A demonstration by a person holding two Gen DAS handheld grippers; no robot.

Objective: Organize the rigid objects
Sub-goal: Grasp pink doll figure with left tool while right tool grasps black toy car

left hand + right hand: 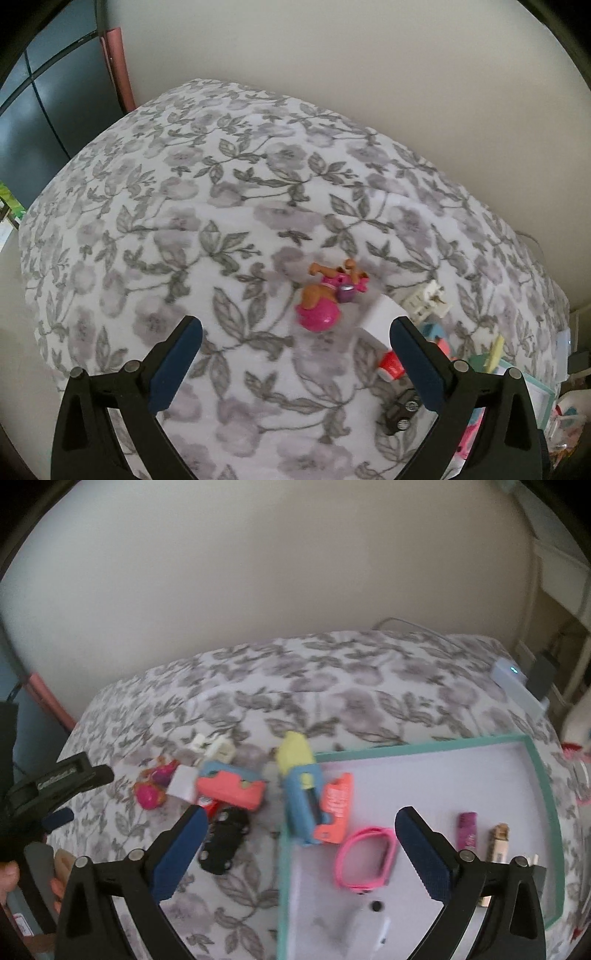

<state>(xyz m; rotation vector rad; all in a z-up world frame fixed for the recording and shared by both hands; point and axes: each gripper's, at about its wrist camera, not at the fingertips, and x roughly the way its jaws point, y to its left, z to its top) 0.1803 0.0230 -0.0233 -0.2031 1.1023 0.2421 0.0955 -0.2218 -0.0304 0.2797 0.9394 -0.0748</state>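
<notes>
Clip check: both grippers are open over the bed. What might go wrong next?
1. The pink toy figure lies on soft floral bedding; it may tip or sink when gripped.
2. The black toy car, red piece and coral block crowd together, so the right gripper may knock neighbours.

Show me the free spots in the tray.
Free: the tray's far right area, behind the lighters. Little room at its left edge, where the blue-and-orange toy overhangs, and beside the pink band.

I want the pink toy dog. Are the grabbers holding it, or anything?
No. The left gripper and right gripper are both open and empty. The toy dog lies on the bed.
</notes>
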